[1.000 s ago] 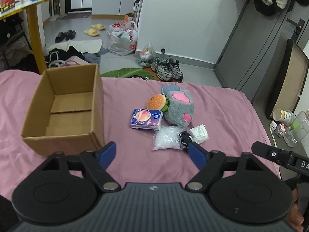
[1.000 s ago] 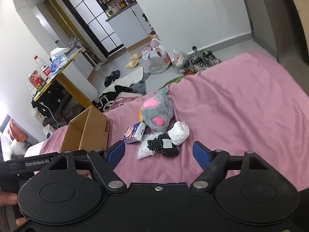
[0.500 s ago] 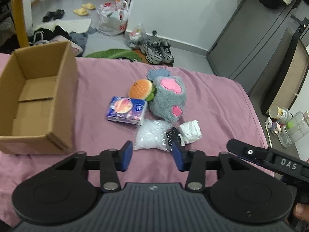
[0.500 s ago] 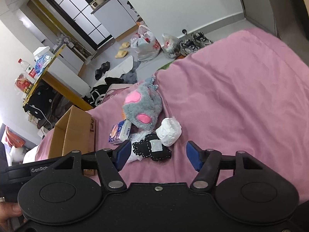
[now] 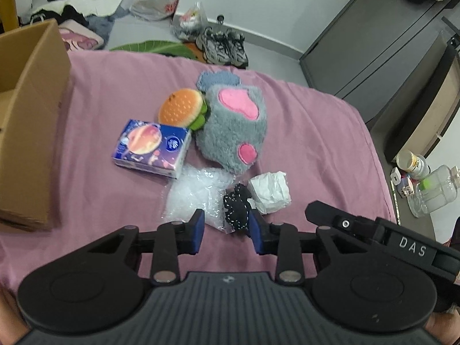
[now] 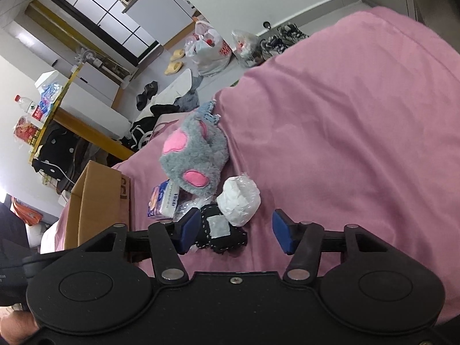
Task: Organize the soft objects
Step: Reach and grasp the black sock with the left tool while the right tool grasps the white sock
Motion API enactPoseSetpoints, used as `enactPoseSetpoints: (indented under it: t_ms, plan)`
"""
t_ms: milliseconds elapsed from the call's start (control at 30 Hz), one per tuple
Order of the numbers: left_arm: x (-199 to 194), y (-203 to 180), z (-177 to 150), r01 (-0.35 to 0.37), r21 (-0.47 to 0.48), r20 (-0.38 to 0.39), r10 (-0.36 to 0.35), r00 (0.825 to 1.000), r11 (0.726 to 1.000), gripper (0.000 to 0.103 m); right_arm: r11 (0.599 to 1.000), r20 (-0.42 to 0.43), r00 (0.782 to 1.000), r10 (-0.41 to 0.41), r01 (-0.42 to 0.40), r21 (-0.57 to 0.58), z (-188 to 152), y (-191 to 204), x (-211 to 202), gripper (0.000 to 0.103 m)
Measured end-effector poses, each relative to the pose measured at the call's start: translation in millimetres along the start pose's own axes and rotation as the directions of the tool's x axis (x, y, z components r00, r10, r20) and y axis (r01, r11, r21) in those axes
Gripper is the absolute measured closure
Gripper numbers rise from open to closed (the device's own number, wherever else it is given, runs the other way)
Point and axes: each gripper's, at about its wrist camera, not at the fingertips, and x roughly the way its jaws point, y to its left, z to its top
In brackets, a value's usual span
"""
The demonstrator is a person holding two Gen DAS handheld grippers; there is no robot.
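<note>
On the pink bed lie a grey plush point(image 5: 234, 128) with pink patches, a burger toy point(image 5: 181, 107), a blue tissue pack point(image 5: 152, 148), a clear bubble bag point(image 5: 195, 194), a black dotted pouch point(image 5: 237, 205) and a white wrapped bundle point(image 5: 270, 191). My left gripper point(image 5: 227, 230) is partly open and empty, its fingertips just before the bag and the pouch. My right gripper point(image 6: 234, 231) is open and empty, straddling the black pouch point(image 6: 222, 231) and the white bundle point(image 6: 238, 201). The grey plush point(image 6: 194, 155) lies beyond.
An open cardboard box point(image 5: 31, 120) stands at the left on the bed; it also shows in the right wrist view point(image 6: 97, 198). Shoes and bags lie on the floor past the bed's far edge. Jars point(image 5: 425, 181) stand on the floor at the right.
Both grippers moved closer to the pile of soft things. The left jaws narrowed from wide open to partly open. The right jaws stayed open.
</note>
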Motion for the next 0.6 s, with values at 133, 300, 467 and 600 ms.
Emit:
enactPoseSetpoints:
  t_ms: [133,300,467,600]
  plan:
    - [13.1,0.0,2.9,0.009,-0.01,-0.031,-0.01,0.999,1.0,0.07,1.0,-0.009,1.0,0.011,-0.011,0.025,4.1,-6.7,6.8,0.049]
    - [26.2,4.2,5.0,0.027,-0.031,-0.051,-0.028,0.998,0.999,0.07,0.999,-0.033,0.999,0.001,0.0,0.037,8.2,-11.0,17.8,0.049]
    - [29.4,7.4,8.6,0.03,-0.048,-0.052,-0.032,0.998,0.998,0.071,0.999,-0.047,0.999,-0.009,0.01,0.034,14.1,-11.0,27.9,0.049]
    - [26.3,5.6,11.6,0.044,-0.051,-0.046,-0.047,0.998,0.998,0.078,0.999,-0.059,0.998,-0.013,0.015,0.034,15.0,-12.3,31.9,0.049]
